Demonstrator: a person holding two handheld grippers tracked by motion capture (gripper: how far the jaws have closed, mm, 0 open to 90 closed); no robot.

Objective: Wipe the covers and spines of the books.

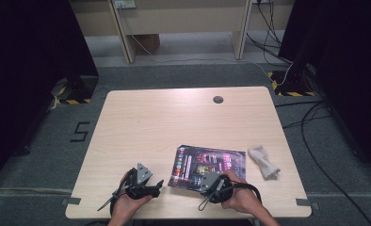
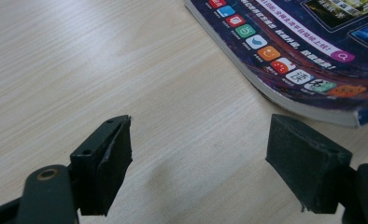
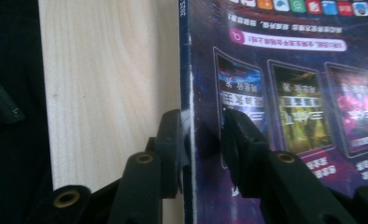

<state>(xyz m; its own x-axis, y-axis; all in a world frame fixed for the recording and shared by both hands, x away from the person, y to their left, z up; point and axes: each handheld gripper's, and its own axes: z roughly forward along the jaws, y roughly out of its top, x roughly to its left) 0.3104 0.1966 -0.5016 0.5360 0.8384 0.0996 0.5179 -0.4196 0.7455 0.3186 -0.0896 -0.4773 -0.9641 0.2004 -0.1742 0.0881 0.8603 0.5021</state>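
A glossy magazine with a dark purple cover lies flat near the table's front edge; in the left gripper view the magazine shows its corner and page edges. My right gripper is at its near edge. In the right gripper view my right gripper has one jaw beside the edge of the magazine and the other over the cover, with a gap between the pads. My left gripper rests low on the wood to the magazine's left. In its own view the left gripper is open and nothing is between its jaws.
The light wooden table has a cable hole at the back. A crumpled white cloth lies right of the magazine. Cables run over the grey floor at the right, and dark panels stand on both sides.
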